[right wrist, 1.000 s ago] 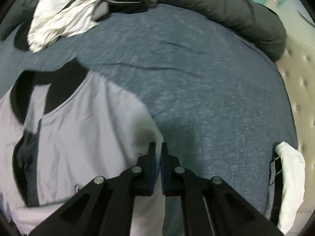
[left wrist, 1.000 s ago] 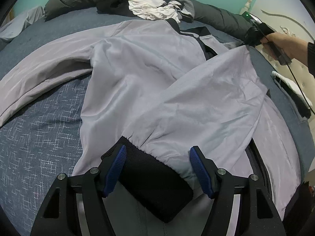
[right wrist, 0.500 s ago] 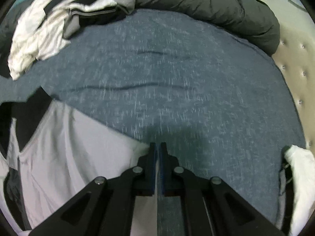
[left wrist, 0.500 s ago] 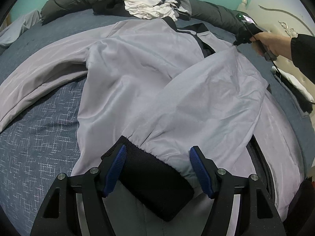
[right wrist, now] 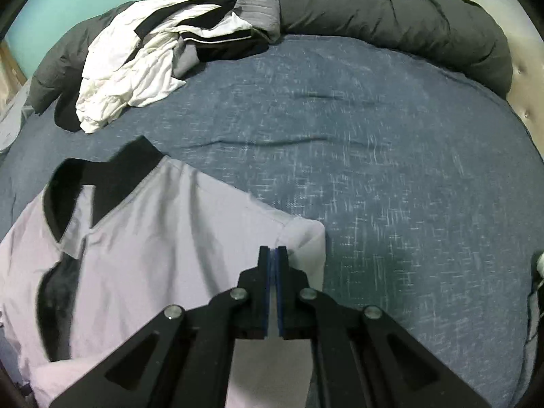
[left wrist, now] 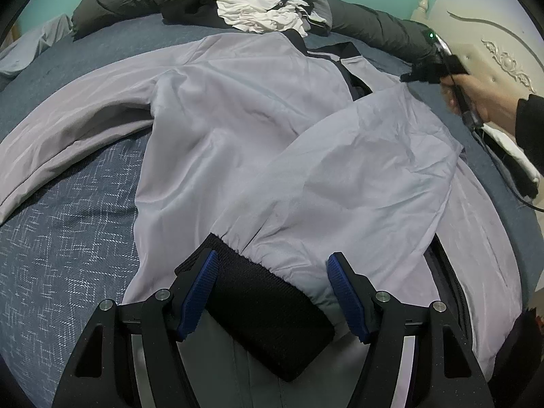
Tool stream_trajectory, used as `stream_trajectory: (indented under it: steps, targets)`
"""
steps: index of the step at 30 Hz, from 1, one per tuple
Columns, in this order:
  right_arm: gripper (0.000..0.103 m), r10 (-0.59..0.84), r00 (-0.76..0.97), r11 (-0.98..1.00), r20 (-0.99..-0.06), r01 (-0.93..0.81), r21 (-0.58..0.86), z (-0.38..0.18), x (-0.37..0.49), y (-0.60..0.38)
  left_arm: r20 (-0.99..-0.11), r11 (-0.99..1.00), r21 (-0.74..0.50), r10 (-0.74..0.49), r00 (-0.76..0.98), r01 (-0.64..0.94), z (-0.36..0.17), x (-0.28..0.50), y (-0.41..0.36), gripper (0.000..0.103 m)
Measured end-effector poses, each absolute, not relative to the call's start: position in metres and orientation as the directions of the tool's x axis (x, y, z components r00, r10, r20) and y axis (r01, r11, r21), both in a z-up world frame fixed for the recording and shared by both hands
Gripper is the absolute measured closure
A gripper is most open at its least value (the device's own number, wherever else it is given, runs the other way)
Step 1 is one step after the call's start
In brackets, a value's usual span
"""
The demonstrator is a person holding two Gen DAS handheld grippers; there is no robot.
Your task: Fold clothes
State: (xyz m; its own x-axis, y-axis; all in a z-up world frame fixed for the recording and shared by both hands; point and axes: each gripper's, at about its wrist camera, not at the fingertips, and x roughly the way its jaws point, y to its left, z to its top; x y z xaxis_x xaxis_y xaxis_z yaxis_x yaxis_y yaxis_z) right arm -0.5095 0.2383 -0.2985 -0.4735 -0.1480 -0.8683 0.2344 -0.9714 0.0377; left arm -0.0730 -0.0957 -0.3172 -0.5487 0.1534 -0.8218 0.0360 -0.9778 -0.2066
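Note:
A light grey jacket with a black collar lies spread on the bed. Its right sleeve is folded across the body and ends in a black knit cuff. My left gripper stands open just above that cuff, which lies between the blue pads without being pressed. My right gripper, held by a hand, is shut on the jacket's shoulder corner at the far right. The other sleeve stretches out to the left.
A dark rolled duvet runs along the back of the blue bedspread. A heap of white and black clothes rests against it. A pale padded headboard stands on the right, with white cloth near it.
The right gripper has sunk and tilted down over the jacket's shoulder, so more of the jacket shows under it. The left gripper and the cuff have not moved.

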Motion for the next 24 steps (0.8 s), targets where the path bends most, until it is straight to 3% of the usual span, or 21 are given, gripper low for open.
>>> stream_trajectory:
  steps: [5, 9, 13, 19, 24]
  targets:
    - [0.101, -0.079, -0.553, -0.983, -0.829, 0.183, -0.028, -0.292, -0.521, 0.25, -0.825, -0.978, -0.204, 0.15, -0.544, 0.04, -0.318, -0.075, -0.095, 0.032]
    - [0.099, -0.178, -0.636, -0.971, -0.751, 0.238, 0.029, -0.26, -0.492, 0.251, -0.826, -0.977, -0.21, 0.156, -0.542, 0.039, -0.318, -0.075, -0.096, 0.032]
    - [0.096, -0.258, -0.576, -0.945, -0.776, 0.319, 0.077, -0.261, -0.442, 0.237, -0.827, -0.976, -0.216, 0.159, -0.54, 0.043, -0.317, -0.074, -0.097, 0.032]
    - [0.096, -0.434, -0.471, -0.89, -0.768, 0.356, 0.285, -0.269, -0.34, 0.224, -0.828, -0.973, -0.224, 0.163, -0.537, 0.049, -0.316, -0.072, -0.099, 0.032]
    - [0.093, -0.505, -0.373, -0.836, -0.779, 0.435, 0.334, -0.276, -0.28, 0.188, -0.826, -0.968, -0.243, 0.169, -0.538, 0.067, -0.314, -0.07, -0.103, 0.032]
